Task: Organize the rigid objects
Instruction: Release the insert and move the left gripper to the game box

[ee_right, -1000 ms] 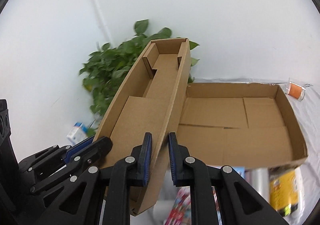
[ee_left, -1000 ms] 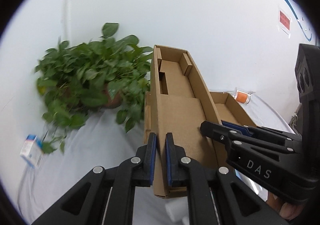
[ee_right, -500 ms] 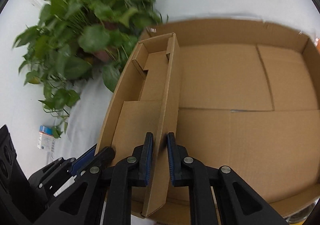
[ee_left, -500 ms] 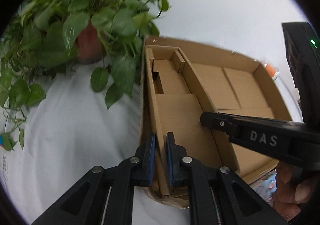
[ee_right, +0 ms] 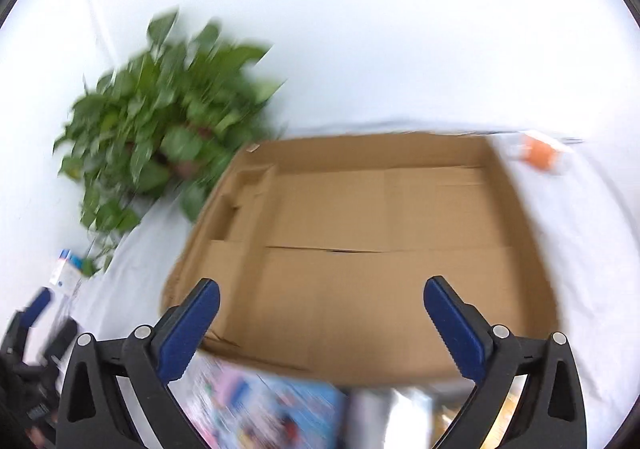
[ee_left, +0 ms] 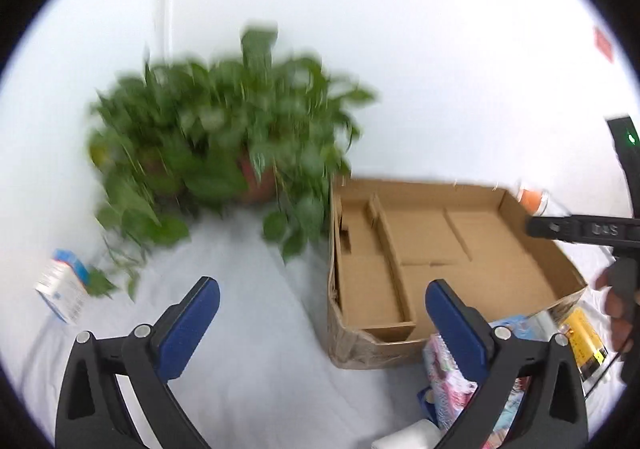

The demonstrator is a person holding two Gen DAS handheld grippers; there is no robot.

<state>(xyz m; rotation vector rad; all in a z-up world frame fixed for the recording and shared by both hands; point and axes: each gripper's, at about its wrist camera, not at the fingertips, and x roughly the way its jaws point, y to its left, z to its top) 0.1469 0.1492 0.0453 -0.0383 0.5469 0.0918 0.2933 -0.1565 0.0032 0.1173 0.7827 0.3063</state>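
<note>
Left gripper (ee_left: 320, 289): jaws spread wide, having just been opening; nothing is held between them. Only white cloth (ee_left: 248, 329) and the near left corner of the box (ee_left: 480, 249) are seen in the gap.

Right gripper (ee_right: 320, 289): jaws likewise spread wide, just opened, nothing gripped. The box floor is seen between the blue pads.

The insert (ee_left: 368, 277), a narrow cardboard tray with small partitions at its far end, is seated flat inside the box, against the left wall. It is touched by neither gripper.

The box is open-topped, shallow, and resting on the cloth-covered table. A potted plant (ee_left: 224, 145) stands just beyond its far left corner, with leaves hanging near the box edge. A small blue-and-white carton (ee_left: 60, 289) lies on the cloth, well to the left. An orange-capped item (ee_left: 532, 197) lies past the far right corner of the box; detail is too blurred to tell. Colourful packets (ee_left: 448, 369) and a yellow pack (ee_left: 584, 337) lie in front of the box's near edge.

In the left view, the right gripper and part of a hand (ee_left: 616, 313) are seen at the right edge. Both views are motion-blurred.
</note>
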